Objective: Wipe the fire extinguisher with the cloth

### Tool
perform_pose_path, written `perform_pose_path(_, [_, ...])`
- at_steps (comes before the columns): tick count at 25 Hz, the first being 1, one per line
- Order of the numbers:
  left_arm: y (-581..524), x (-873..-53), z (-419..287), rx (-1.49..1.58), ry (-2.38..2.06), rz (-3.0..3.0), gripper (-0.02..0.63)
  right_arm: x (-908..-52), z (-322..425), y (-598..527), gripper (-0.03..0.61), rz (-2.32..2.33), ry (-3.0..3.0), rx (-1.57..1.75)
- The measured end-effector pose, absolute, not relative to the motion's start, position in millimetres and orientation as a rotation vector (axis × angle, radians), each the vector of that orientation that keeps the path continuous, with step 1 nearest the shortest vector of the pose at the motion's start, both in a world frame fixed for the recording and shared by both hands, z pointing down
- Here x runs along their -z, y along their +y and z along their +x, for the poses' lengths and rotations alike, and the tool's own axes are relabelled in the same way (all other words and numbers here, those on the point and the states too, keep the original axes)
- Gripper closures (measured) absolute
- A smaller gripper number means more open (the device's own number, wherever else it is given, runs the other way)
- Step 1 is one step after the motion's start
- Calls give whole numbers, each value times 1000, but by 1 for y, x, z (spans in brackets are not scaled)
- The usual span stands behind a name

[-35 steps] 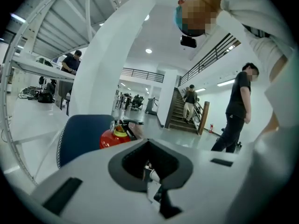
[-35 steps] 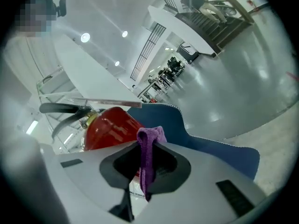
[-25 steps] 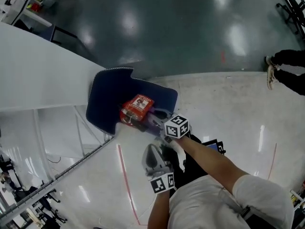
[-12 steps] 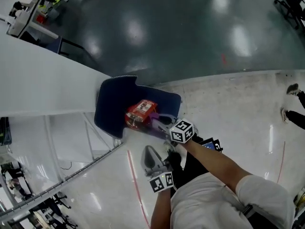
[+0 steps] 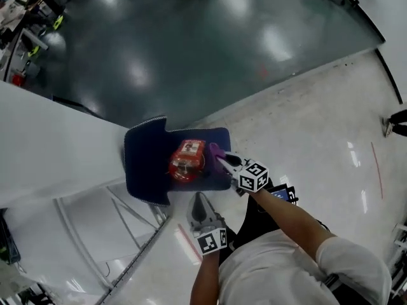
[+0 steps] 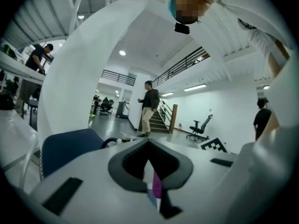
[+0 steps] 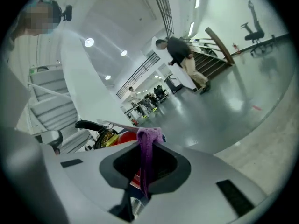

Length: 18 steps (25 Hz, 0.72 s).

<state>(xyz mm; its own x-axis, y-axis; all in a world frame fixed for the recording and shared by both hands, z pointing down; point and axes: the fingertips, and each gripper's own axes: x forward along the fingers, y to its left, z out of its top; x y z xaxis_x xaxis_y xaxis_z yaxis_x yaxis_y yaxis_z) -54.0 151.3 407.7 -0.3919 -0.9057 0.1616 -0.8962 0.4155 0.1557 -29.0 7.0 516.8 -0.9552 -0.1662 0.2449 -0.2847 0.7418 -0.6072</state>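
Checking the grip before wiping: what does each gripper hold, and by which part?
Right gripper pinches the purple cloth by a bunched fold, one end poking out. Left gripper: shut, empty.

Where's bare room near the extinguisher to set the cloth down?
Bare pale floor right of the navy blue mat, and the mat's left part beside the red fire extinguisher. Crowded between extinguisher and right gripper holding the purple cloth.
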Motion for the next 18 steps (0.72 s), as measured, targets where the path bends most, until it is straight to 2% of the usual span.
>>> perform_pose_path(5, [173, -416, -66, 57, -2216, 1812, 609, -492, 0, 39, 529, 727, -2778, -997])
perform_pose_path(10, [172, -417, -70, 43, -2122, 1872, 609, -490, 16, 73, 529, 861, -2732, -1007])
perform_pose_path(18, [151, -445, -58, 9, -2059, 1932, 609, -594, 16, 78, 529, 950, -2610, -1230])
